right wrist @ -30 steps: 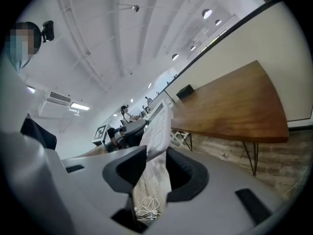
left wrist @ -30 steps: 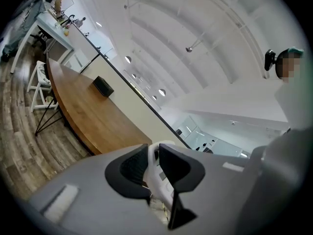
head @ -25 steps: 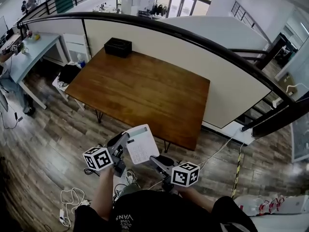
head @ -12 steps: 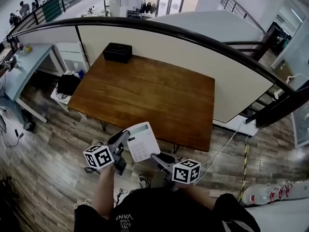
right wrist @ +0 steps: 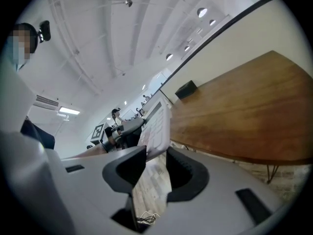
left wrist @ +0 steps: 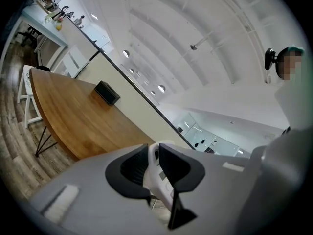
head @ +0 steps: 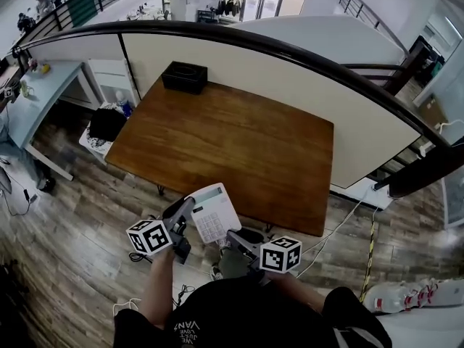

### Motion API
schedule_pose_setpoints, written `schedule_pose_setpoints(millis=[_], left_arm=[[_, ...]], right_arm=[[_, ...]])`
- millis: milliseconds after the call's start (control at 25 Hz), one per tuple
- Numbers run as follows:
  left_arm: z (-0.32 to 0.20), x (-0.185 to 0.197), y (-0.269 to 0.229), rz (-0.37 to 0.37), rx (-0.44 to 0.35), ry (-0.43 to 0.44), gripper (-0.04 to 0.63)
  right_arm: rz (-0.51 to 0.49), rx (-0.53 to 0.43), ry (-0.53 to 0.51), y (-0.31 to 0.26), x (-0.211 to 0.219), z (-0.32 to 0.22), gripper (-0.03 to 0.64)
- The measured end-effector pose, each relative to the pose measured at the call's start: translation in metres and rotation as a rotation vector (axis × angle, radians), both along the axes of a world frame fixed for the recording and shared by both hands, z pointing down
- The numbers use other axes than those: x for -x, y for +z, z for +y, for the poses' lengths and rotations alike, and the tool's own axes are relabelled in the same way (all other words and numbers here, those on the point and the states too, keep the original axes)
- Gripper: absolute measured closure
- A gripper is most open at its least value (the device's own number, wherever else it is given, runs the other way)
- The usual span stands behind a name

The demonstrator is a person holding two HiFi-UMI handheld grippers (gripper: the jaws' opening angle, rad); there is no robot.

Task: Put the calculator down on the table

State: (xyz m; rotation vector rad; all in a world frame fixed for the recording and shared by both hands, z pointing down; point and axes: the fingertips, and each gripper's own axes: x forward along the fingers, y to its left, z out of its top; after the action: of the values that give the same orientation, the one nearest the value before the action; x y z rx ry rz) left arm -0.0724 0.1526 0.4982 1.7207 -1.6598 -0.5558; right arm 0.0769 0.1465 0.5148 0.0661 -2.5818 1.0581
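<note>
A white calculator hangs in the air just short of the near edge of the brown wooden table, above the wood floor. My left gripper is shut on its left edge; in the left gripper view the jaws pinch the calculator's white edge. My right gripper grips its near right corner. The right gripper view shows the calculator rising from between the jaws, its keys facing the table.
A black box sits at the table's far left corner. A cream partition with a black rail runs behind the table. A light desk and a stool with a black bag stand left. Cables lie on the floor.
Both grippers have carried the calculator forward toward the table's near edge; the table now sits closer and lower in the head view. Both grips are unchanged.
</note>
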Motion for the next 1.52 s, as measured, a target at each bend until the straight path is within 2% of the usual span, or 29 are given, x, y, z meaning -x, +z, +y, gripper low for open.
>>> schedule_pose_setpoints(millis=[280, 840, 1080, 1520], left_arm=[[-0.036, 0.035, -0.001, -0.002, 0.005, -0.007, 0.526], [-0.151, 0.092, 0.003, -0.023, 0.032, 0.040, 0.526], [-0.194, 0.100, 0.008, -0.031, 0.054, 0.099, 0.526], [-0.278, 0.130, 0.025, -0.030, 0.085, 0.324, 0.526]], right_arm=[[-0.003, 0.001, -0.011, 0.000, 0.035, -0.038, 0.498], [-0.004, 0.014, 0.005, 0.007, 0.093, -0.150, 0.497], [0.013, 0.026, 0.053, 0.015, 0.102, -0.184, 0.495], [0.044, 0.053, 0.253, 0.034, 0.138, -0.236, 0.495]])
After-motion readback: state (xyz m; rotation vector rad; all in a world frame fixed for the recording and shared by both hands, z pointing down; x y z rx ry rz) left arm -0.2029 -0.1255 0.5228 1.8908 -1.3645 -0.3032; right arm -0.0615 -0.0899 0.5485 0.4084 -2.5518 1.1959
